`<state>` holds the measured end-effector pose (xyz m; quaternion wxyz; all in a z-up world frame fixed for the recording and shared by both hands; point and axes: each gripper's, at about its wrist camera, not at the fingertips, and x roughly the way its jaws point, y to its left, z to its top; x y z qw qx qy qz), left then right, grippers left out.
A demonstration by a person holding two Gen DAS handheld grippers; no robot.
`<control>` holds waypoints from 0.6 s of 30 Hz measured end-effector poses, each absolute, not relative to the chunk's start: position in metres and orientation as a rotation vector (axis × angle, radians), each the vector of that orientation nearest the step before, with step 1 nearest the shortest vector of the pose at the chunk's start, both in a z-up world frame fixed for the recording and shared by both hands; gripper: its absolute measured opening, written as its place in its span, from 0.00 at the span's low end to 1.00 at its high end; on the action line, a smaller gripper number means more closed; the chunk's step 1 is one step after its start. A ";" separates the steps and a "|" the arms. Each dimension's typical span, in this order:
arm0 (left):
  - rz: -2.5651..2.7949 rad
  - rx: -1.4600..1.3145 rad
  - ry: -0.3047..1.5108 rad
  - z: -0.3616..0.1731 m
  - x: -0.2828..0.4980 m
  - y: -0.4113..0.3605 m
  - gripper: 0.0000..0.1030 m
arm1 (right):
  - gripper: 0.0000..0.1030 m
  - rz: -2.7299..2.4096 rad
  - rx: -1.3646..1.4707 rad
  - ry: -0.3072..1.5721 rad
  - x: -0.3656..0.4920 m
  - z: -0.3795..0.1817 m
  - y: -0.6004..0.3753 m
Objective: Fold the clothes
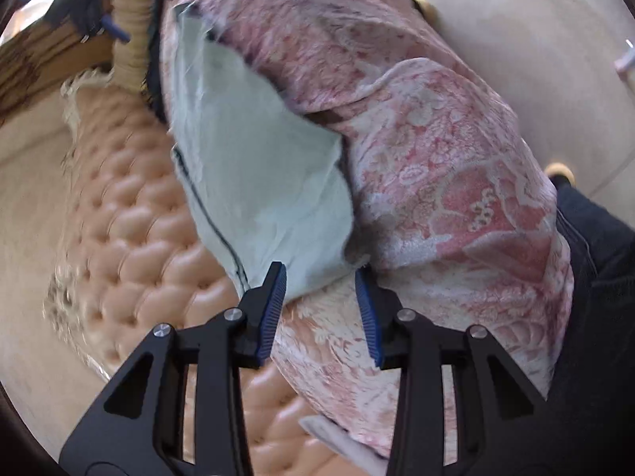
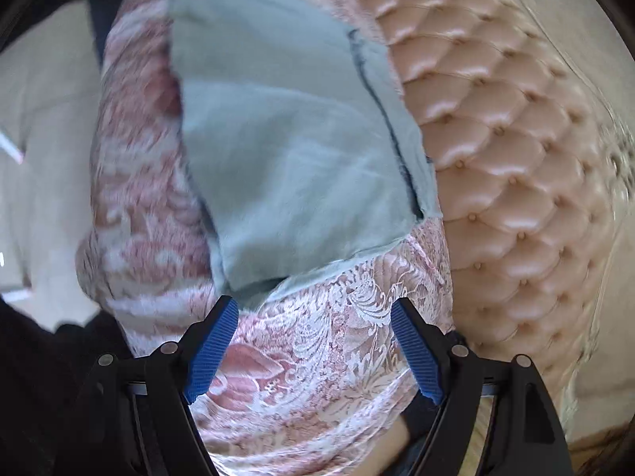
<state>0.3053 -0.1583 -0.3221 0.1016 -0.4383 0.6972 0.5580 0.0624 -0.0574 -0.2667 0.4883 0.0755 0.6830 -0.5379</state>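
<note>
Your left gripper noses down over a tufted peach surface, its jaws partly apart, blue pads framing the bottom corner of a pale blue-green cloth. That corner sits in the gap between the fingertips; neither pad visibly presses on it, so you hold nothing there. From the gap the cloth runs up toward 11 o'clock, a dark seam tracing its left edge, and it lies partly on a pink floral-patterned spread that fills the frame from 12 to 5 o'clock. At 10 o'clock a cream fringe marks the padded surface's edge; at 4 o'clock a dark garment borders the spread. The upper part of this view is smeared by motion blur.

In the right wrist view, your right gripper stands wide open above the same pink spread, empty, with patterned fabric showing clearly between its blue pads. The pale cloth lies just beyond the fingertips, stretching from the left pad's tip toward 12 o'clock, its nearest corner just beside that pad; whether they touch cannot be told. The dark seam runs down its right edge, at about 1 o'clock. The buttoned peach upholstery fills 1 to 4 o'clock, touching the cloth's seamed edge. The left half of this frame is blurred.
</note>
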 end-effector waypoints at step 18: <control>1.435 -1.338 2.094 -0.312 0.268 -0.155 0.06 | 0.78 -0.832 -0.268 1.914 0.070 -0.309 -0.037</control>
